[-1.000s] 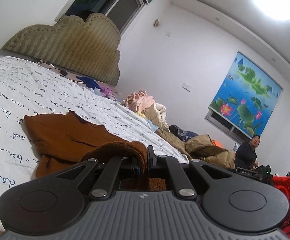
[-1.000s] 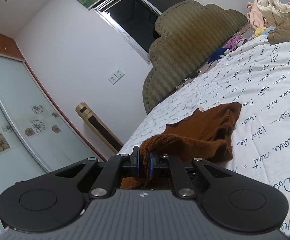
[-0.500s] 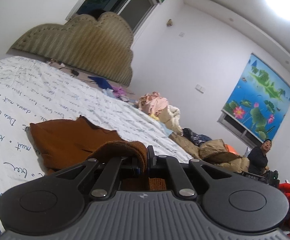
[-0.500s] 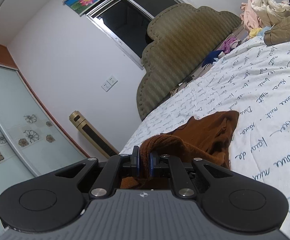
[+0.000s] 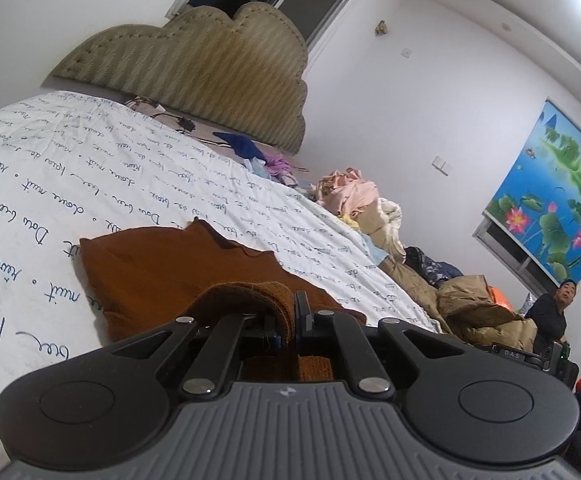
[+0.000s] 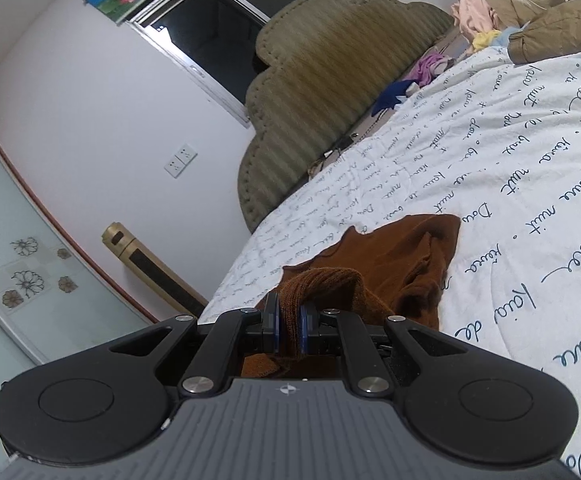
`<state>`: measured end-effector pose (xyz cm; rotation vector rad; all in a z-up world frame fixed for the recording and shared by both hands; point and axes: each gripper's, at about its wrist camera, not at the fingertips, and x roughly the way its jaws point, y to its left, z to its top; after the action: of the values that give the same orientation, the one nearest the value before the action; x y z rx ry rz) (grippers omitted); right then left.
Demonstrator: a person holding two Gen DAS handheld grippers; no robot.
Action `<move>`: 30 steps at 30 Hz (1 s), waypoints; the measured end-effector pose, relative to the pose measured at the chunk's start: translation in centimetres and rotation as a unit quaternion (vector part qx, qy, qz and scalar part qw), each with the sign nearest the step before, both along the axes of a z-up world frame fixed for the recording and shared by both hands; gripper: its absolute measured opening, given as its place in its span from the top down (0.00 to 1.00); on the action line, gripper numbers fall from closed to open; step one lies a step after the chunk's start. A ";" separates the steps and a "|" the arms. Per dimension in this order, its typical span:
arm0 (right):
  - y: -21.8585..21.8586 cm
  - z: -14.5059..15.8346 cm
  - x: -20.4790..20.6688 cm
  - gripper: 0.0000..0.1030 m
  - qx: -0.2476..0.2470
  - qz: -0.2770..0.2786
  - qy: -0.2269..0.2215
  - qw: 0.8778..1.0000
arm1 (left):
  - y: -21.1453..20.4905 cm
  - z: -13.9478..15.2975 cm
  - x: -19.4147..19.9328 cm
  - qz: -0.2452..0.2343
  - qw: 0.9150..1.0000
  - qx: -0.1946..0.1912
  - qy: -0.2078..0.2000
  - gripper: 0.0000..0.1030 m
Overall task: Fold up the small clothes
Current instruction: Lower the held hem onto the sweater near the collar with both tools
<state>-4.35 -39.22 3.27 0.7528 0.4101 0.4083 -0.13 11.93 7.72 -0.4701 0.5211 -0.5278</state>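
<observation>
A small brown knit garment (image 5: 162, 268) lies on the white bedsheet with blue script (image 5: 50, 184); it also shows in the right wrist view (image 6: 394, 264). My left gripper (image 5: 288, 320) is shut on a ribbed edge of the garment, which bunches over the jaws. My right gripper (image 6: 289, 326) is shut on another ribbed edge of the same garment, the cloth pinched between the blue pads. Both held edges are lifted a little off the bed; the rest of the garment lies flat beyond them.
A padded olive headboard (image 5: 210, 68) stands at the bed's far end, with small clothes (image 5: 246, 148) beside it. A heap of clothes and bedding (image 5: 370, 212) lies along the bed's far side. A seated person (image 5: 554, 312) is at the right. A gold cylinder (image 6: 150, 268) stands by the wall.
Both grippers, still shut on the garment's edges, have moved forward over the bed; the garment looks nearer and flatter, and the views have tilted.
</observation>
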 end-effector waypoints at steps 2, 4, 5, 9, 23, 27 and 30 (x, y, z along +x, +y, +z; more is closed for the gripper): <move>0.1 0.2 0.6 0.86 -0.003 0.001 -0.001 1.000 | -0.2 0.4 0.6 0.004 1.000 0.008 -0.003 0.94; 0.2 0.5 1.3 0.86 -0.008 -0.001 -0.002 1.000 | -0.5 0.8 1.4 0.008 1.000 0.019 -0.008 0.94; 0.2 0.6 1.8 0.86 -0.009 -0.002 -0.002 1.000 | -0.6 1.0 1.9 0.010 1.000 0.025 -0.008 0.94; 0.2 0.9 4.1 0.86 -0.009 -0.009 0.003 1.000 | -1.5 1.4 4.2 0.016 0.998 0.055 -0.003 0.94; 1.8 -0.9 14.5 0.86 -0.033 -0.040 0.068 0.996 | -3.7 -1.3 14.9 0.061 0.988 0.136 0.038 0.94; 2.2 -1.9 17.1 0.86 -0.040 -0.051 0.095 0.993 | -4.3 -2.8 17.7 0.072 0.983 0.157 0.054 0.94; 2.6 -2.8 18.6 0.86 -0.051 -0.054 0.115 0.991 | -4.5 -3.9 19.5 0.084 0.981 0.163 0.069 0.94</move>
<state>14.27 -36.60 0.51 0.7202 0.5995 0.1977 19.35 7.40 3.77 -0.2334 0.6808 -0.2420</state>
